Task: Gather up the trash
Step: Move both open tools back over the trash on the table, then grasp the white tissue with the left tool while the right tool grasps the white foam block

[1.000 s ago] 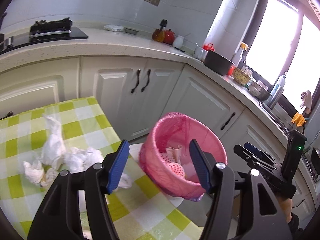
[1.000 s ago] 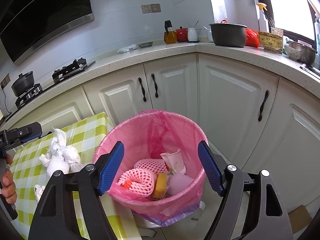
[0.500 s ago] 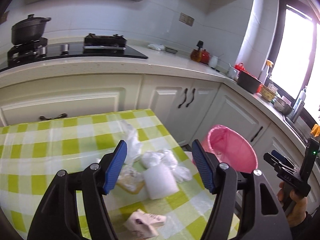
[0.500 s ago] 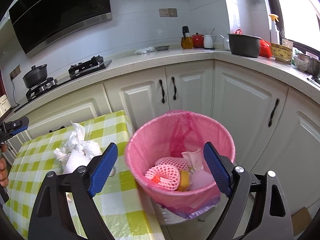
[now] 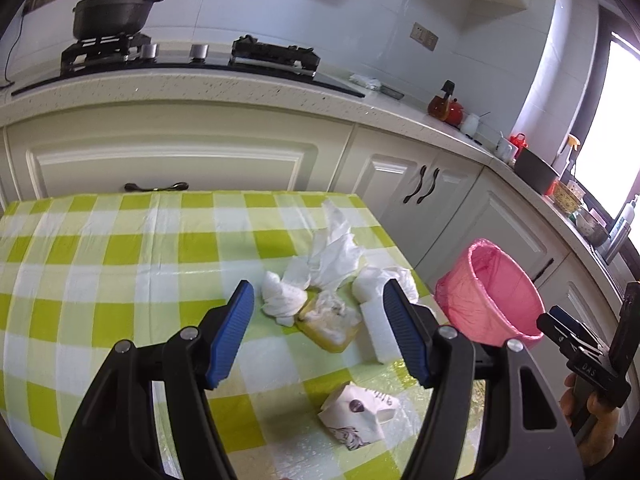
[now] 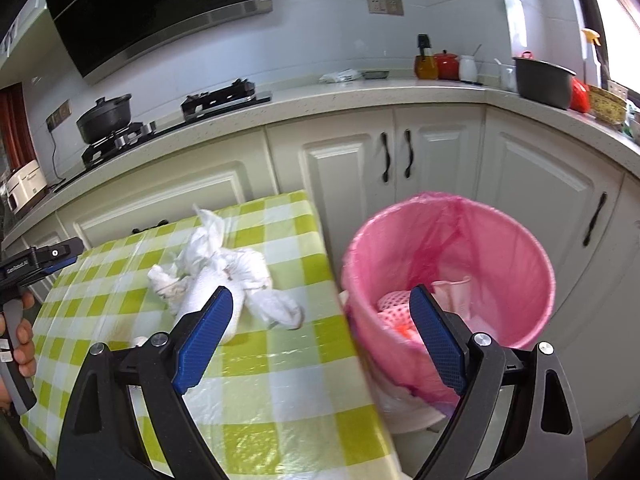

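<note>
Both grippers are wide open, holding nothing. The left gripper [image 5: 318, 334] hangs over crumpled tissues [image 5: 320, 272], a foam block [image 5: 376, 332] and a printed carton [image 5: 356, 416] near the checkered tablecloth's [image 5: 120, 264] right edge. The right gripper [image 6: 320, 340] straddles that edge and the pink-lined trash bin [image 6: 448, 272]. Its body reads "DAS" in the left view; the carton's print is unreadable.

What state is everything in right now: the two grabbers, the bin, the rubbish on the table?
Left gripper: open, empty, above the table.
Right gripper: open, empty.
Pink bin: upright, lined, partly filled.
Tissues: crumpled, on the table.
Foam block: lying on the table.
Paper cup: crushed, on its side.
</note>
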